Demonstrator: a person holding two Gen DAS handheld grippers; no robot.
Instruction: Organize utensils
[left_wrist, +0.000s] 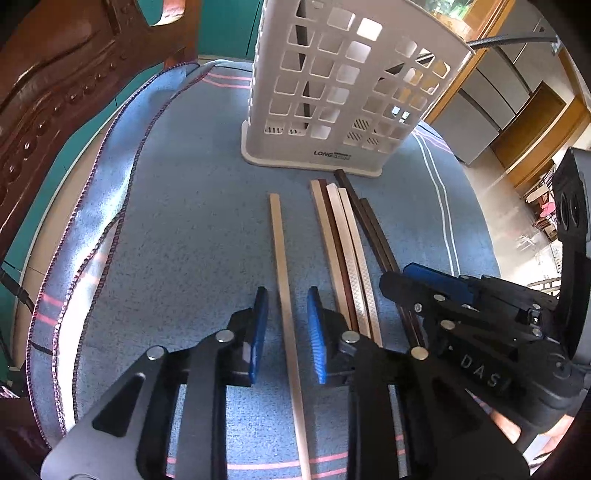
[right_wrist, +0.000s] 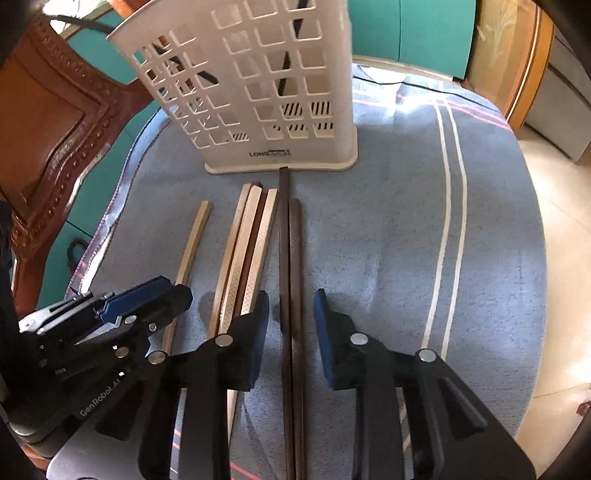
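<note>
While I hover here, my left gripper (left_wrist: 284, 332) and right gripper (right_wrist: 291, 339) jaws sit slightly apart, straddling chopsticks (right_wrist: 290, 258) without pinching. They lie on the blue-towelled surface (right_wrist: 388, 240) before the white holder (right_wrist: 258, 92); carved wooden chair (left_wrist: 55, 92) left, tiled floor (right_wrist: 554, 258) right.

a pale beige chopstick (left_wrist: 284, 291) is lying between the left gripper (left_wrist: 284, 328)'s blue pads, and two dark brown chopsticks (right_wrist: 291, 295) between the right gripper (right_wrist: 291, 332)'s. ahead of both, a white holder (left_wrist: 343, 85) pierced with square holes is standing on a blue cloth (right_wrist: 388, 240) striped white and pink.
</note>
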